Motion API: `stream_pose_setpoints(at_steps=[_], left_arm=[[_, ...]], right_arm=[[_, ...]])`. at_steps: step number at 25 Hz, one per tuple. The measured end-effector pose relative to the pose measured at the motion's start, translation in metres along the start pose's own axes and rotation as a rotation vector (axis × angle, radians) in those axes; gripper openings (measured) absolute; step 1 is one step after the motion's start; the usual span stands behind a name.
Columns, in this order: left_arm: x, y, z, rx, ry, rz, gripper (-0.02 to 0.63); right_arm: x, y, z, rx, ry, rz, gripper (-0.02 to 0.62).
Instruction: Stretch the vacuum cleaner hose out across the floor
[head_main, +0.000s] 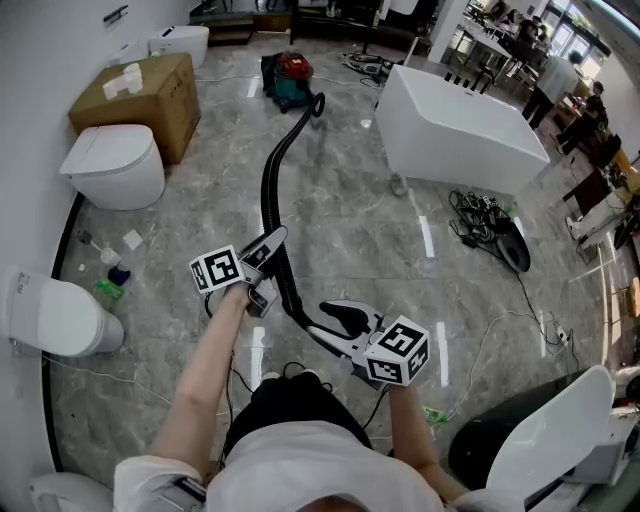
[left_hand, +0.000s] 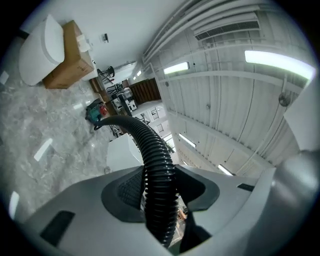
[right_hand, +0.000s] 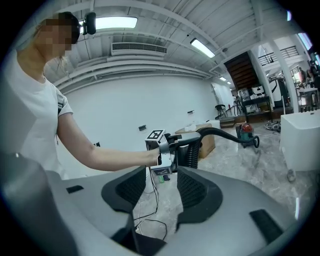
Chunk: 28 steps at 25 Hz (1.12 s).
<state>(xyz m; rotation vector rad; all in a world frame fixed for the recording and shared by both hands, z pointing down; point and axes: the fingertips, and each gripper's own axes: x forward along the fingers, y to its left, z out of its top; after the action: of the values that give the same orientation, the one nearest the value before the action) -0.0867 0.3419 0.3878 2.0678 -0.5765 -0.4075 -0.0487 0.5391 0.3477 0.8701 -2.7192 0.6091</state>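
So, vacuum cleaner hose (head_main: 266, 195): black, round and ribbed, like a long bendy straw. It runs from the vacuum cleaner (head_main: 288, 78), far away, over the floor (head_main: 340, 200) and up to the grippers, near the person.
Left gripper (left_hand: 160, 170): its two jaws pinch the hose from both sides and hold it up off the floor.
Right gripper (right_hand: 164, 172): its jaws are spread apart with nothing between them. The near end of the hose comes just beside it. I cannot tell if they touch.
Hose feel: I think it is light and soft to bend, but springy, so it may curl back. The ribs should stop it slipping.
Hose holding spot: near the free end looks best, with a gentle squeeze so the tube is not squashed.
Floor: shiny grey stone, smooth, so the hose should slide easily.
Vacuum cleaner: small, red and green. It may roll if pulled hard.
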Motion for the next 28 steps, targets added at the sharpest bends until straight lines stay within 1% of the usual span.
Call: stream_pose_setpoints(at_steps=[3, 7, 11, 16, 22, 28], left_arm=[[-0.001, -0.001, -0.003, 0.067, 0.032, 0.035, 0.185], [0.002, -0.004, -0.009, 0.167, 0.073, 0.068, 0.186], [0.003, 0.001, -0.023, 0.226, 0.137, 0.098, 0.186], [0.002, 0.001, -0.03, 0.348, 0.176, 0.131, 0.186], [0.004, -0.009, -0.032, 0.467, 0.205, 0.137, 0.186], [0.007, -0.017, -0.039, 0.667, 0.269, 0.171, 0.186]], right_arm=[[0.001, 0.003, -0.001, -0.009, -0.004, 0.015, 0.202], [0.004, 0.002, 0.001, 0.008, -0.016, 0.022, 0.202], [0.006, 0.003, 0.0, 0.003, -0.013, 0.023, 0.202], [0.007, -0.003, -0.003, 0.016, -0.018, -0.009, 0.202], [0.007, -0.011, -0.005, 0.033, -0.026, -0.044, 0.202], [0.008, -0.02, 0.001, 0.054, -0.061, -0.088, 0.202]])
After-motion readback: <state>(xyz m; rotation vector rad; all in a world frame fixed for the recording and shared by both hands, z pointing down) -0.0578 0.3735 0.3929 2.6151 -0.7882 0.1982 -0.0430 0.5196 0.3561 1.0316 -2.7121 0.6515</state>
